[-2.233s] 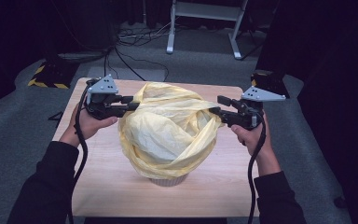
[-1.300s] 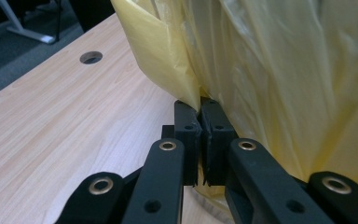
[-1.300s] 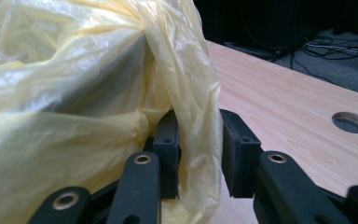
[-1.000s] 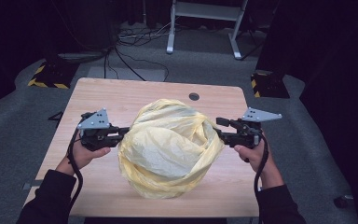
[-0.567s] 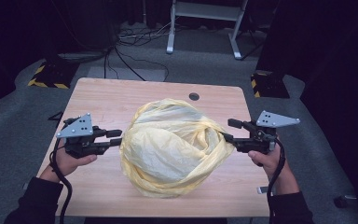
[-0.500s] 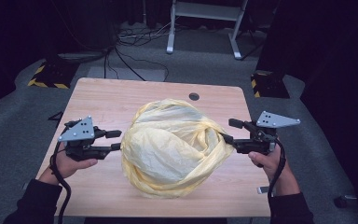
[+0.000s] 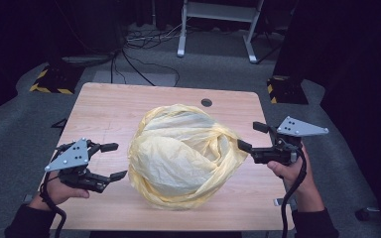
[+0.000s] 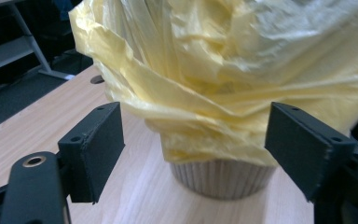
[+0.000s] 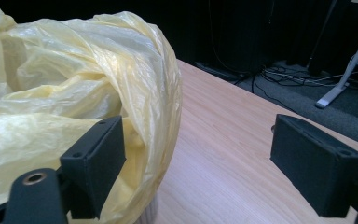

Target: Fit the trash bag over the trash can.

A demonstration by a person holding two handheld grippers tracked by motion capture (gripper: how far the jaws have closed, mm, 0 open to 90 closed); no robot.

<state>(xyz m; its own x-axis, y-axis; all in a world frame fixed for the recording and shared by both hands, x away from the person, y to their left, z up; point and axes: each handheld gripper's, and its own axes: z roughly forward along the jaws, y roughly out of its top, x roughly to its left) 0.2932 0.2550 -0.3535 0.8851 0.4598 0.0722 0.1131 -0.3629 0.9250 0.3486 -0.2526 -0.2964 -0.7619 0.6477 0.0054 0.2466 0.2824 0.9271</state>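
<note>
Currently the yellow bag [image 7: 183, 156] sits at the centre of the surface [image 7: 114, 111], draped over a small ribbed bin [image 8: 221, 178] whose base shows beneath the plastic in the left gripper view. Left tool [image 7: 113, 161] is at 9 o'clock of the bag, just beside it and clear of the plastic. Its jaws have just been opening and stand wide, nothing between them. Right tool [image 7: 252, 136] is at 3 o'clock, its near jaw close against the bag's folded rim, possibly brushing it. Its jaws have likewise just been opening; no plastic is pinched. Judgement: the two tools flank the bag on opposite sides so the rim could be stretched evenly over the bin; with both released, the liner holds its place by its own drape. Rim is bunched, thickest toward 4 o'clock.
</note>
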